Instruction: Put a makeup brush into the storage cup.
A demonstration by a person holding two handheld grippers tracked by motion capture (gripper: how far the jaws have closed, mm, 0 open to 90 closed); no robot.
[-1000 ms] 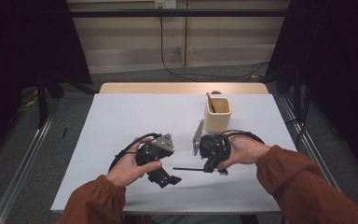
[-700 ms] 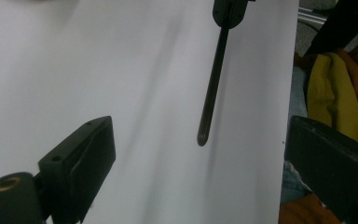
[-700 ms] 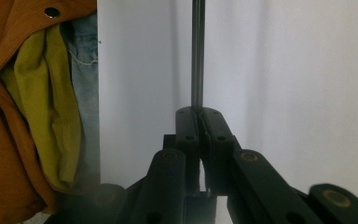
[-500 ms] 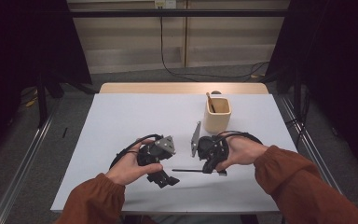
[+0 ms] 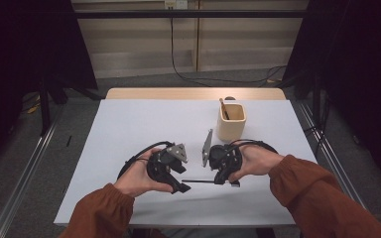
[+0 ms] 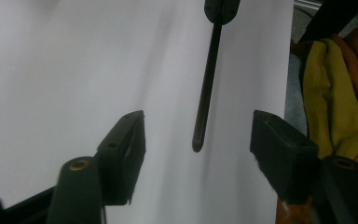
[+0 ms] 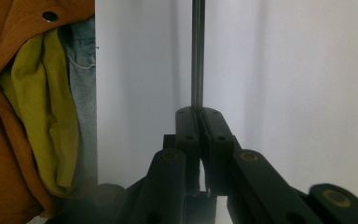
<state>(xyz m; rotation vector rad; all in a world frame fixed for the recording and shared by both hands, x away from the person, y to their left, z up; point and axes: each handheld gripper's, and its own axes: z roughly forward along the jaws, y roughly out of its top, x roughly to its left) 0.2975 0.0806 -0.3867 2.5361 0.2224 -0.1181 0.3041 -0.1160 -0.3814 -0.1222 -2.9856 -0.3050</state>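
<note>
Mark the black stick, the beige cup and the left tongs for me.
black stick (image 6: 206, 88), left gripper view, on the middle of its shaft.
beige cup (image 5: 231, 127), high view, on its front wall.
left tongs (image 6: 198, 140), left gripper view, midway between the two pads, which have just been closing around the stick's free end.

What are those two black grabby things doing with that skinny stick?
A person holds a gripper in each hand over a white table. The right gripper is shut on one end of a thin black stick and holds it out level. The left gripper faces the stick's free end; its jaws have just been closing, with the tip between them but not yet touched. A wooden cup with another stick in it stands farther back.
</note>
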